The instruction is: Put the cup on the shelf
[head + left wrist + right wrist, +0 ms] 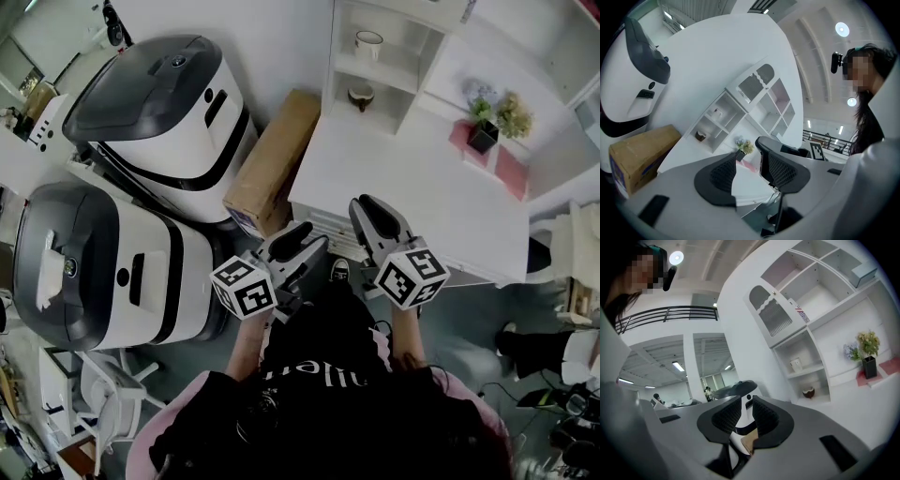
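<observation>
1. Farther machine: white body, grey lid down. It stands on the floor, well ahead and left of the left tool.
2. Nearer machine: same make, lid down. It stands on the floor, directly left of the left tool.
3. Cardboard box: on the floor just ahead and left of the left tool, between the farther machine and the bench. The flaps are closed and the contents cannot be seen.
4. Left tool: at the bench's near edge. The jaws stand clearly apart with nothing between them; only the bench top shows through the gap.
5. Right tool: just right of the left tool, over the same edge. The jaws are nearly together with a narrow gap, and they grip nothing.
6. Bench: white top, ahead of both tools.
7. Shelf: white unit at the bench's far end, ahead of the right tool and well apart from it.
   - Upper open compartment: the cup, white, upright, alone.
   - Compartment below: a brown bowl, alone.
   - Higher up, in the right gripper view: a slatted door and more open compartments. The top right one holds a pale box.
8. Black pot: on the bench just right of the shelf, ahead and right of the right tool. It holds a small bunch of flowers.
9. Pink pad: flat on the bench, at the pot's foot. Whether the pot stands on it or just beside it cannot be told.
</observation>
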A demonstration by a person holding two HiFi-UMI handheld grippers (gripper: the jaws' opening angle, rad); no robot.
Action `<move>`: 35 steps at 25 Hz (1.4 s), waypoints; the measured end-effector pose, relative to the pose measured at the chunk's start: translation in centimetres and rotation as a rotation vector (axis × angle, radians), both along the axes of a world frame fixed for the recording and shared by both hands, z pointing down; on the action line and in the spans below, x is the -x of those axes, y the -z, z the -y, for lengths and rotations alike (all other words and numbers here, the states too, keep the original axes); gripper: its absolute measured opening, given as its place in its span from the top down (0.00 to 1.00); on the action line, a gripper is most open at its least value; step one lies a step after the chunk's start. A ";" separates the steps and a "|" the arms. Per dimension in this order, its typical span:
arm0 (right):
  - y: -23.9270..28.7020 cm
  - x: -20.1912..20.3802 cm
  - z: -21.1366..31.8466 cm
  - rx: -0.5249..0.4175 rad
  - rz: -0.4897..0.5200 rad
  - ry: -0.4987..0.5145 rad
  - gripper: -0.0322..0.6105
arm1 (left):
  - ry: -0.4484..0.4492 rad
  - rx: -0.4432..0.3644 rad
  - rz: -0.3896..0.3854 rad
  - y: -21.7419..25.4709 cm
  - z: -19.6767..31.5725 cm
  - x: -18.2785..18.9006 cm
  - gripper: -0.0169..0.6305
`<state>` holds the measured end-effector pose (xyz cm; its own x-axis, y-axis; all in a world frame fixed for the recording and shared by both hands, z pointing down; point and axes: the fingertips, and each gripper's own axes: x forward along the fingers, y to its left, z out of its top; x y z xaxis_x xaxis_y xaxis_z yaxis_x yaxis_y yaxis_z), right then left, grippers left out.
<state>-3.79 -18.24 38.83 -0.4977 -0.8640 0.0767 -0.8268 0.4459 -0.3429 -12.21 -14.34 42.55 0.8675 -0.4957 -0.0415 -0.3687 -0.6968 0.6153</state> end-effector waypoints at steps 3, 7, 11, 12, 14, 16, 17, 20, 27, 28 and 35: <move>-0.3 0.4 -2.3 0.016 0.000 -0.008 0.82 | -0.013 0.002 -0.010 -0.1 -1.6 0.0 0.63; -0.3 0.7 -4.2 0.020 -0.028 -0.004 0.82 | -0.028 -0.012 -0.016 0.1 -3.0 -0.5 0.63; -0.6 0.8 -5.5 0.032 -0.064 -0.005 0.83 | -0.036 -0.028 -0.008 0.3 -3.8 -1.0 0.67; -0.7 0.7 -5.8 0.036 -0.070 -0.005 0.83 | -0.038 -0.032 -0.006 0.3 -4.0 -1.1 0.69; -0.9 0.5 -6.5 0.041 -0.076 -0.004 0.83 | -0.041 -0.039 0.000 0.4 -4.3 -1.5 0.70; -1.0 -0.1 -7.2 0.045 -0.076 -0.006 0.83 | -0.043 -0.047 0.012 0.6 -4.7 -2.1 0.70; -1.0 -0.5 -7.7 0.045 -0.075 -0.008 0.83 | -0.045 -0.053 0.018 0.6 -5.0 -2.5 0.71; -1.1 -2.1 -9.5 0.049 -0.076 -0.014 0.83 | -0.053 -0.073 0.055 0.6 -6.4 -4.2 0.71; -1.2 -6.0 -15.2 0.054 -0.062 -0.027 0.83 | -0.068 -0.097 0.127 0.3 -11.5 -8.3 0.73; -1.3 -6.5 -16.1 0.054 -0.057 -0.027 0.83 | -0.072 -0.094 0.129 0.3 -12.4 -8.8 0.73; -1.5 -9.1 -22.1 0.050 -0.033 -0.027 0.83 | -0.085 -0.093 0.134 0.4 -18.8 -11.5 0.73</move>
